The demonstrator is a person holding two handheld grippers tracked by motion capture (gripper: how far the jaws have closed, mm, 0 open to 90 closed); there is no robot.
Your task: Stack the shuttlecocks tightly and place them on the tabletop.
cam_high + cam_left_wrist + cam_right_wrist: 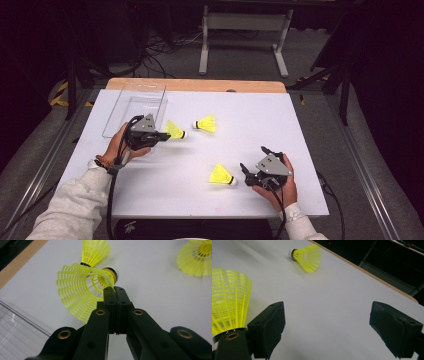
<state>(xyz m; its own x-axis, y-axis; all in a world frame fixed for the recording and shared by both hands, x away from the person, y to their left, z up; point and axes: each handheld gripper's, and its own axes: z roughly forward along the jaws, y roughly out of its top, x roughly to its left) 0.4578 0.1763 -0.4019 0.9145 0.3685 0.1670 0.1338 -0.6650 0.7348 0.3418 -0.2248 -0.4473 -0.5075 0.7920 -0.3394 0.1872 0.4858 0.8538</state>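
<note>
A person sits at a white table, forearms in pale sleeves coming in from the near edge, a black two-jaw gripper in each hand.

The right gripper rests low near the table's front right, its jaws spread wide with nothing between them. Just beside its tips, toward the table's middle, a yellow shuttlecock lies on its side, white cork pointing at the gripper. In the right gripper view this nearest shuttlecock sits just beside one jaw, outside the gap.

Farther in and to the left of that shuttlecock, the left gripper has its jaws pressed together, pinching the rim of a second shuttlecock. The left gripper view shows the tips clamped on the mesh skirt of this held shuttlecock, the skirt bent where it is pinched and the cork pointing away.

Just past the held one, a third shuttlecock lies on the white top, cork toward the left gripper.

Behind the left gripper, a clear plastic tray stands near the far left corner. A strip of bare wood edges the far side of the table.

Beyond the table the room is dark: grey floor, loose cables and the white legs of a stand.
</note>
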